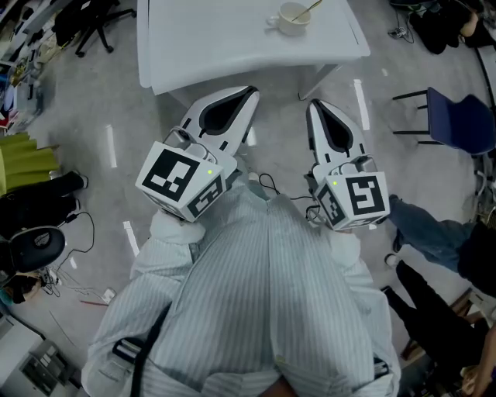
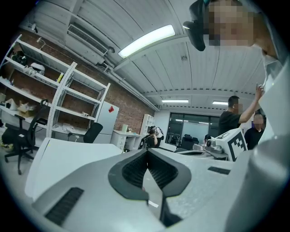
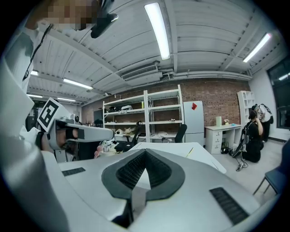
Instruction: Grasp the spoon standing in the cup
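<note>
Grey office floor fills most of the head view, with a white table [image 1: 232, 46] at the top. On it, toward the right edge, sits the cup [image 1: 293, 18]. The spoon [image 1: 308, 9] leans in it, handle angled up and to the right. Both grippers are well apart from it, short of the table's near edge.

I would call the step in hand the approach. I would use the right gripper [image 1: 317, 108], since the cup lies on its side. I'd part its jaws before reaching the cup, come in over the near edge, and set the pads either side of the free handle above the rim. Closing on the handle without brushing the cup should keep the cup from tipping or sliding.

The right gripper and the left gripper [image 1: 246, 97] are held side by side close to the person's chest. Their noses point forward at the table and their marker cubes sit toward the body. Each gripper view shows its dark pads meeting at the tip with nothing between them, so both are closed and empty.
</note>
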The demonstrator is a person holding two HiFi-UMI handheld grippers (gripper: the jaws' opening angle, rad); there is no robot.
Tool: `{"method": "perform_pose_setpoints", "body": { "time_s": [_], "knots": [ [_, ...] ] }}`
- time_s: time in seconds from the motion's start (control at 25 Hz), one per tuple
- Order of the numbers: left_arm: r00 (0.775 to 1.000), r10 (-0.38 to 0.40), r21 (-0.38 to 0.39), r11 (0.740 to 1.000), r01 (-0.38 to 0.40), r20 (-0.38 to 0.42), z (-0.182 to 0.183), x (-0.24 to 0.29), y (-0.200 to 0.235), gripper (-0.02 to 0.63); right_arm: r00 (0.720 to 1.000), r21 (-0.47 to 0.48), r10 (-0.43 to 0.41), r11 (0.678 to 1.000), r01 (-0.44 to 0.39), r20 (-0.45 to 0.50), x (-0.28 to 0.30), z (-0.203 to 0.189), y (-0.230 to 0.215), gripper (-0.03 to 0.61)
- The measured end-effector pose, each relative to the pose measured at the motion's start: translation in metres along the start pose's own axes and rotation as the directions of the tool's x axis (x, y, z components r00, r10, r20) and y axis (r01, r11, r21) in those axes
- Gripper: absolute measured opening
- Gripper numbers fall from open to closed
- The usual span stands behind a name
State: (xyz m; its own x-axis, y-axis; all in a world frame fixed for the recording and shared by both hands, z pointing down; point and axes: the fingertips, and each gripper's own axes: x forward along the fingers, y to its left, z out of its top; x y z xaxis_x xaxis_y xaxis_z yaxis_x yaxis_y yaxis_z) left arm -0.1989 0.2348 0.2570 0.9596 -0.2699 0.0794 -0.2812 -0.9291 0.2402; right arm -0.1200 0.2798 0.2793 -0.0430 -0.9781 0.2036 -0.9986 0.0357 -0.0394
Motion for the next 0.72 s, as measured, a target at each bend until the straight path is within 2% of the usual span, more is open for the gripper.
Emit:
{"method": "perform_pose_setpoints", "body": {
  "time_s": [0.28,0.72],
  "knots": [
    [1.0,-0.006,0.0,1.0,0.006,-0.009,-0.001,0.033,0.032,0.009,1.0,0.011,-0.004,1.0,0.004,-0.012,0.04,-0.003,-0.024,0.009],
    [0.999,-0.043,-0.001,0.999,0.043,-0.011,0.033,0.126,0.142,0.008,0.999,0.01,-0.042,0.999,0.042,-0.034,0.168,0.023,-0.084,0.009]
  ]
}}
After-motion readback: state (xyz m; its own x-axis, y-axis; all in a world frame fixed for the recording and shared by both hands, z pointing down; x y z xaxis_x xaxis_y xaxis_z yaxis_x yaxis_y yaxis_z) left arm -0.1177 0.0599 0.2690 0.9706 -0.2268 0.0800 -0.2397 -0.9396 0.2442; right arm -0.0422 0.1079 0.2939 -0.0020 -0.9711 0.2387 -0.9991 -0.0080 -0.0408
